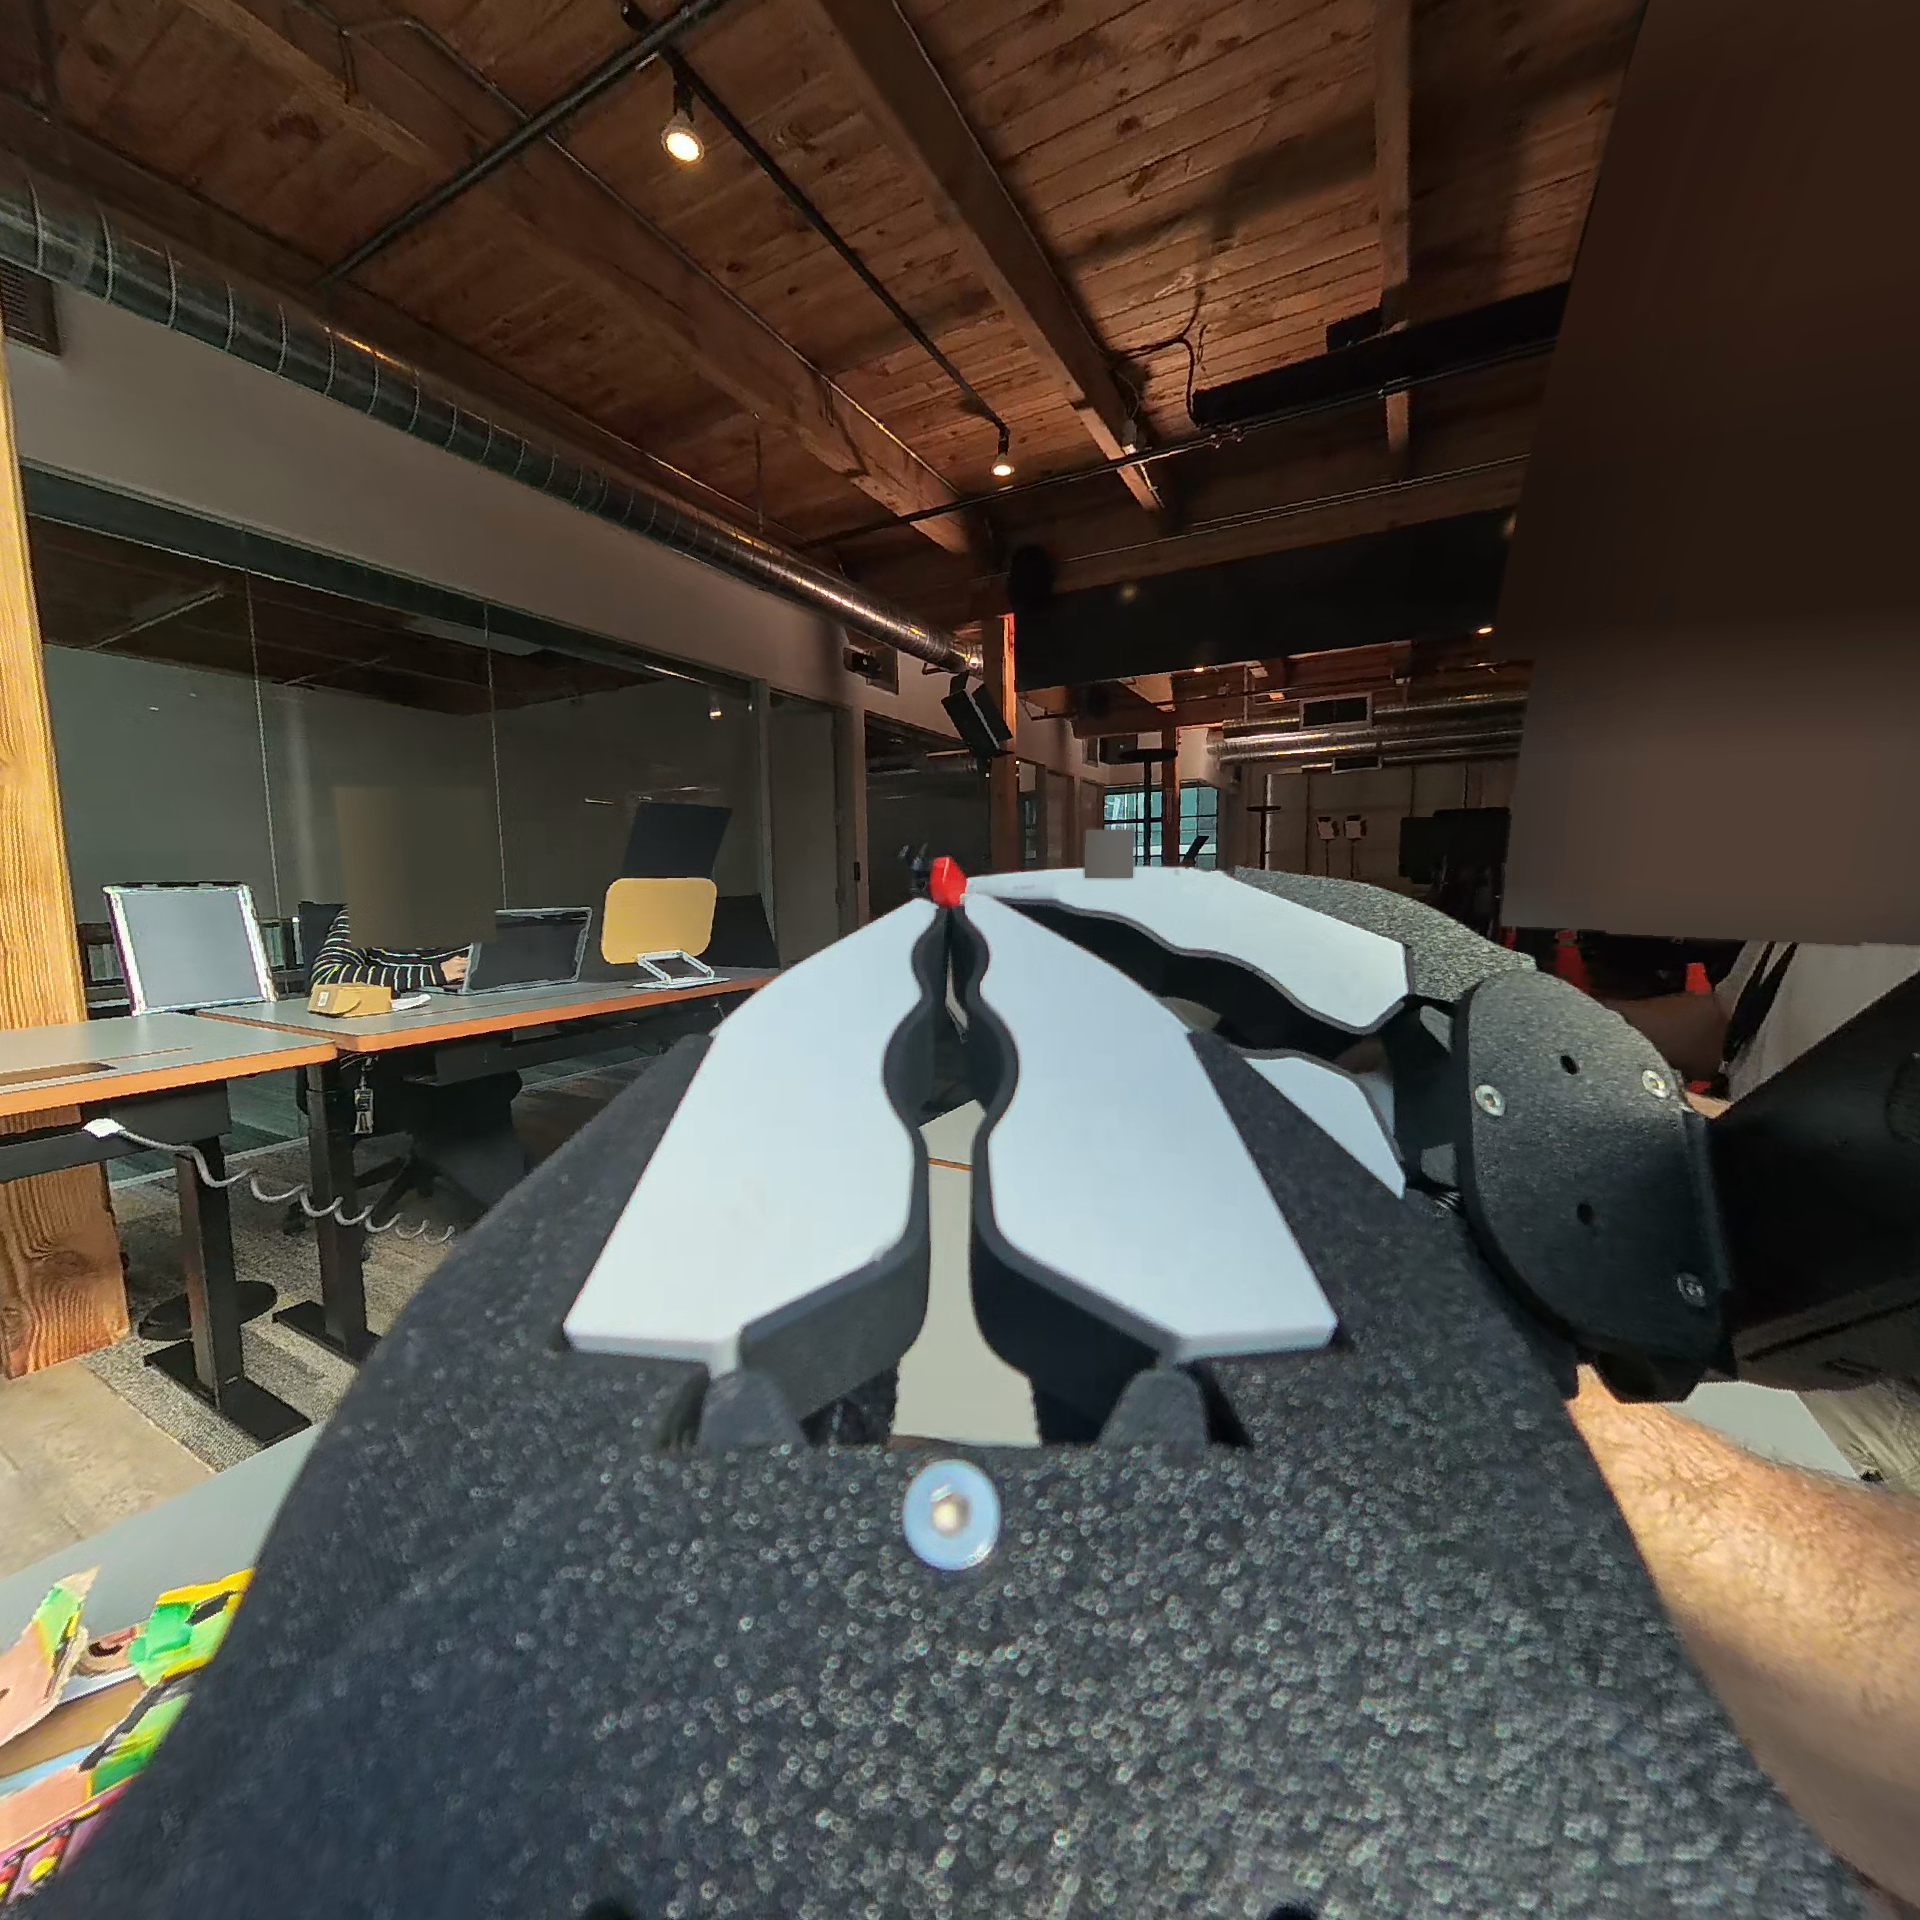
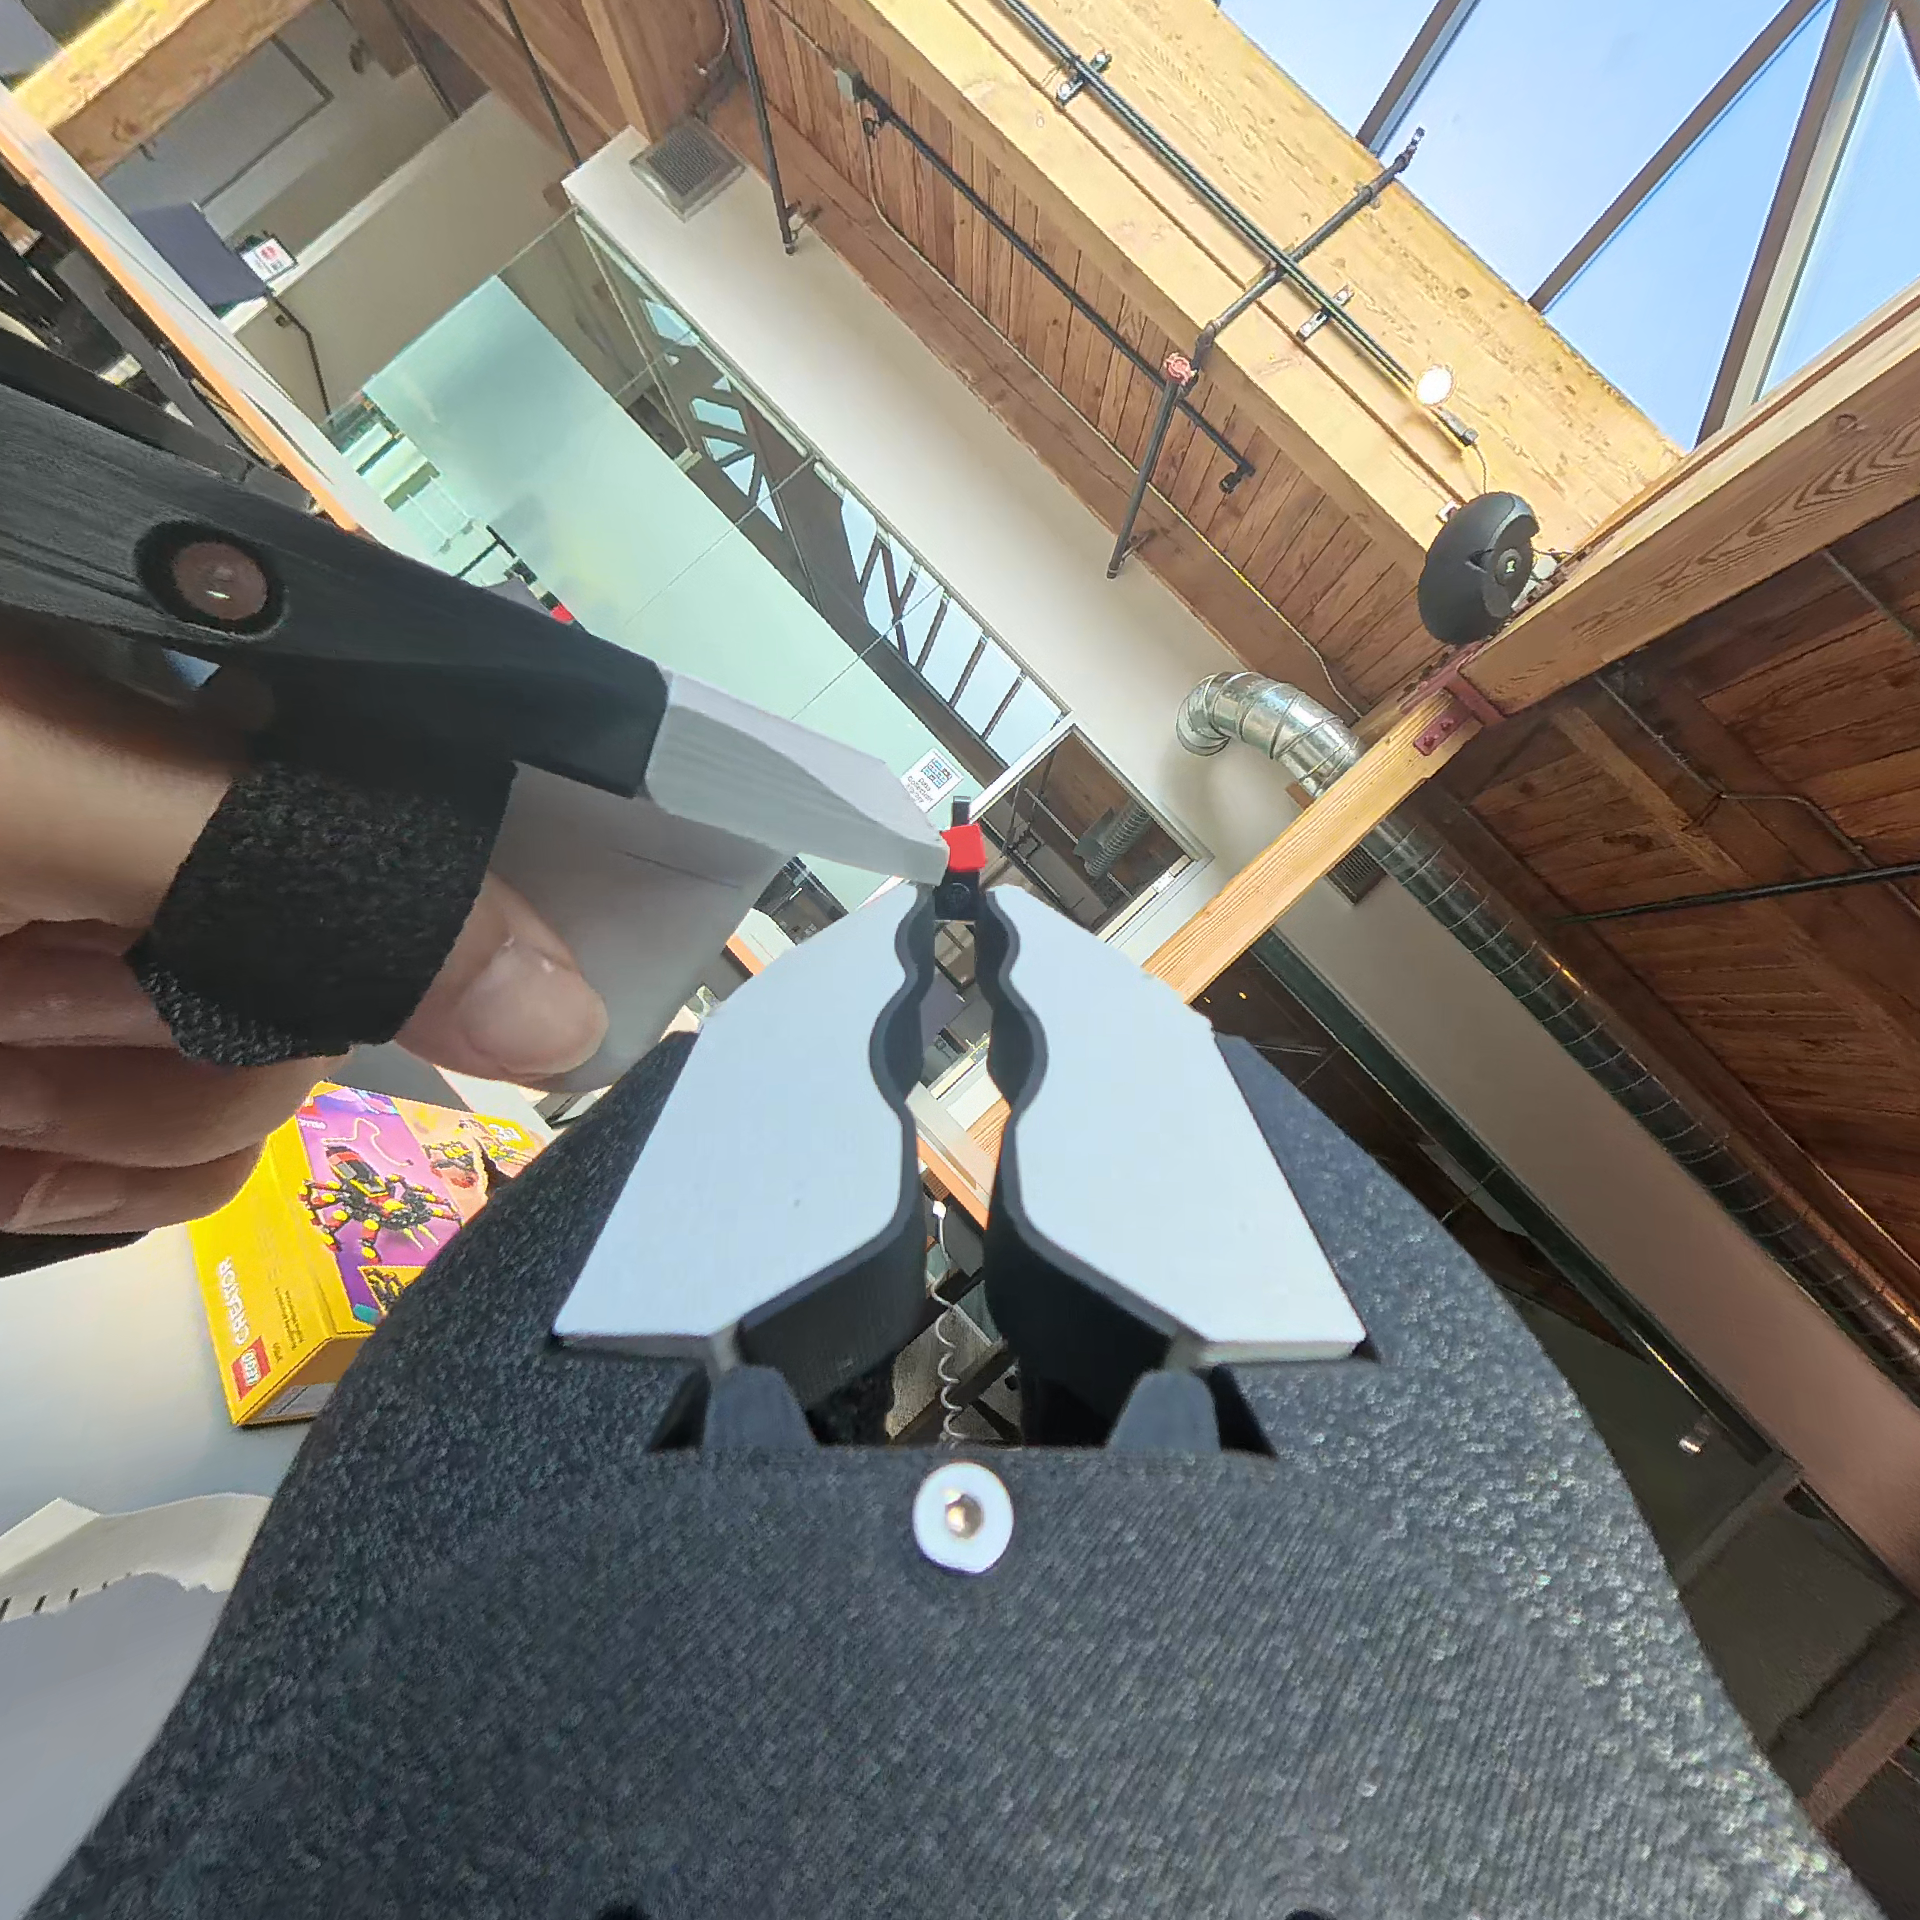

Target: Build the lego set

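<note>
In the left wrist view my left gripper [image 1: 948, 906] is shut on a small red Lego piece [image 1: 947, 879] at its fingertips, held up in the air. The right gripper's fingers [image 1: 1195, 920] come in from the right and meet those tips. In the right wrist view my right gripper [image 2: 956, 914] is shut on a small black Lego piece [image 2: 954, 894]. The red piece [image 2: 962, 847] sits right on top of the black one. It is pinched by the left gripper's fingers [image 2: 810, 790], which come in from the left. Both grippers point upward, towards the ceiling.
A yellow and purple Lego box [image 2: 343, 1236] stands on the white table [image 2: 94, 1382] below, at left. Colourful printed packaging [image 1: 104, 1683] shows at the lower left of the left wrist view. A hand [image 2: 125, 1039] holds the left gripper. Desks [image 1: 468, 1013] and a seated person [image 1: 384, 961] are far behind. Left and right tips are no more than a few centimetres apart.
</note>
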`<state>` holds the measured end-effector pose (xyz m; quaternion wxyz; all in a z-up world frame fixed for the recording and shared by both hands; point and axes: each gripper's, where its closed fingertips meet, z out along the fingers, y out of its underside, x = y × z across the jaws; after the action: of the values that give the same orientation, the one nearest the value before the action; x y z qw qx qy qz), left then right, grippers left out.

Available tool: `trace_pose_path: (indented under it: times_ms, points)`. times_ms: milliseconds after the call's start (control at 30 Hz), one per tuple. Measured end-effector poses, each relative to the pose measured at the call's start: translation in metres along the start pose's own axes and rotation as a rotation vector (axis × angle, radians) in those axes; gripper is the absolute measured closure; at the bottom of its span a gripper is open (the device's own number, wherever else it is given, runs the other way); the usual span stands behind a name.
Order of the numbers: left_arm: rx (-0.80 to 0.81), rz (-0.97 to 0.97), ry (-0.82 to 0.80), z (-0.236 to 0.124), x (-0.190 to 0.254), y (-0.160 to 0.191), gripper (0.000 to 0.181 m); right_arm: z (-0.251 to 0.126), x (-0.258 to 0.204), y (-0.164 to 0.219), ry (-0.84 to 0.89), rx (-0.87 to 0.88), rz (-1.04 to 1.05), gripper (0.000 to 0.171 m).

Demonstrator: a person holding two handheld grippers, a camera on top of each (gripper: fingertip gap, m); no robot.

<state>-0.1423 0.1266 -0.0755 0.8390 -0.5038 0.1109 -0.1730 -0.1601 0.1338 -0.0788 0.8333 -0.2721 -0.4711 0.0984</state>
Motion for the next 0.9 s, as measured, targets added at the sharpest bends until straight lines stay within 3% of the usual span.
trace_pose_path:
  times_ms: [200, 267, 333, 433, 533, 900]
  points:
    - [0.016, -0.028, 0.022, 0.0, 0.001, -0.003, 0.181, 0.004, -0.016, 0.013, -0.048, -0.07, -0.084, 0.164]
    - [0.029, 0.003, -0.058, -0.005, -0.018, -0.006, 0.181, 0.005, -0.021, 0.021, -0.039, -0.074, -0.135, 0.164]
    - [0.043, -0.048, -0.02, -0.01, -0.025, -0.011, 0.181, 0.011, -0.018, 0.041, -0.089, -0.164, -0.008, 0.164]
    - [-0.014, -0.086, -0.082, -0.016, -0.04, -0.006, 0.181, 0.011, -0.014, 0.038, -0.083, -0.145, 0.048, 0.164]
    - [-0.049, -0.141, -0.052, -0.011, -0.035, 0.012, 0.181, 0.01, -0.007, 0.027, -0.032, -0.096, 0.014, 0.164]
    - [-0.067, -0.16, 0.021, -0.005, -0.016, 0.02, 0.181, 0.006, -0.014, 0.018, -0.028, -0.07, -0.067, 0.164]
